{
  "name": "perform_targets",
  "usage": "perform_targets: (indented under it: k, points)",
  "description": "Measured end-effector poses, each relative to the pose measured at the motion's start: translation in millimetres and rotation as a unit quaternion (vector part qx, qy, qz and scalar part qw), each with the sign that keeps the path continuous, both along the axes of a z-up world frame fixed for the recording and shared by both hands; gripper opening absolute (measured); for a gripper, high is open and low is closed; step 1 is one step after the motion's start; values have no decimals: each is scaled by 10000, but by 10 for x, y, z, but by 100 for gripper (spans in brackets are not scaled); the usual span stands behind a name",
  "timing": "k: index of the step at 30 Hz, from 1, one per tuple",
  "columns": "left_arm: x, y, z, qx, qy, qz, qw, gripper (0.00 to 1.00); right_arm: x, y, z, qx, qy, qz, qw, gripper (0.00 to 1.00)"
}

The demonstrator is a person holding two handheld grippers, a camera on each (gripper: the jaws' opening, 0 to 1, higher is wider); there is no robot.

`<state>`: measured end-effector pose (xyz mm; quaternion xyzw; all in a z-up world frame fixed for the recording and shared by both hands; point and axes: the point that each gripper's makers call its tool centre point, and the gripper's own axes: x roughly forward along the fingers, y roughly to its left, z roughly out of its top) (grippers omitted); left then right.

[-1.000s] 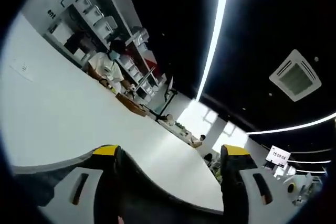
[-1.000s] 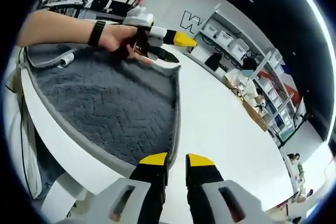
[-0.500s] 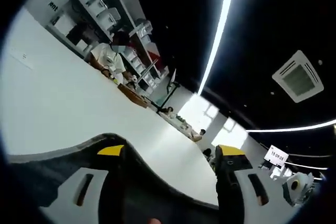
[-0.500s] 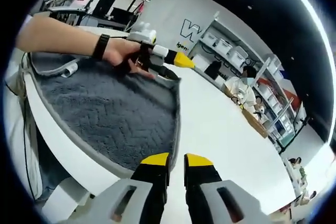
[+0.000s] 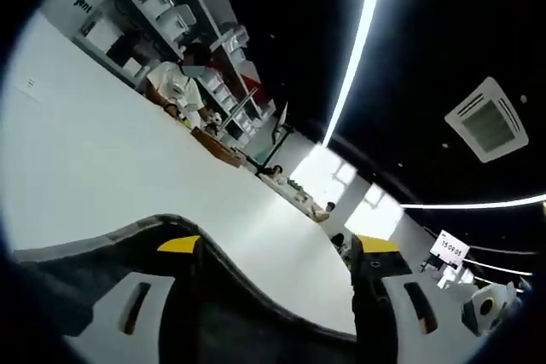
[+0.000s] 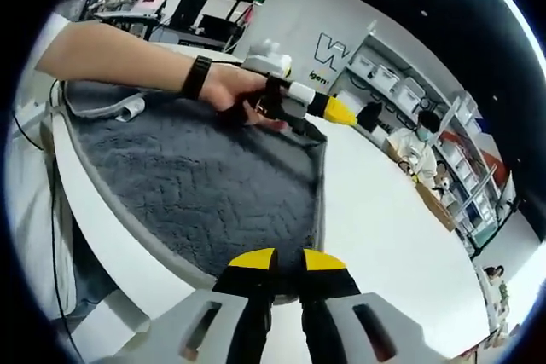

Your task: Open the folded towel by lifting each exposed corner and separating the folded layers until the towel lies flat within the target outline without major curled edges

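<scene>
Right gripper view: the grey towel (image 6: pixel 205 198) lies spread on the white table (image 6: pixel 401 245), along the table's near edge, its chevron-textured pile facing up and a paler hem running around its border. The right gripper (image 6: pixel 277 260) sits at the towel's near corner; its yellow-tipped jaws stand almost together, and whether the hem is pinched between them cannot be told. At the far corner of the towel, the left gripper (image 6: pixel 328 117) is held in a hand (image 6: pixel 235 91) whose wrist bears a black band (image 6: pixel 197 77); this gripper meets the raised far corner of the towel, but the state of its jaws is not legible from this angle. A seated person (image 6: pixel 420 147) appears at the table's far end, before white shelving (image 6: pixel 401 87).

Left gripper view: the left gripper (image 5: pixel 277 249) points upward across the table (image 5: pixel 102 176) toward a dark ceiling crossed by a bright light strip (image 5: pixel 354 49). Its jaws stand well apart, with the dark towel (image 5: pixel 230 296) and its pale hem draped across the space between them.
</scene>
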<state>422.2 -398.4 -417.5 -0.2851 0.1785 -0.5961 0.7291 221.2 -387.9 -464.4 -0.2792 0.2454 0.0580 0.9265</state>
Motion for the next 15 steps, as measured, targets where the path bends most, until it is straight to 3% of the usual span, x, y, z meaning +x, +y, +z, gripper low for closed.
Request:
perform_targets:
  k: [10,15]
  points:
    - [25,-11,-100,144,82,4,9999,69,-26,-82,-36,56,78,-104,9999,4]
    - [-16,-36,-220,385,209,-156,9989,68,-28,-82,-39,42,90,-102,9999,4]
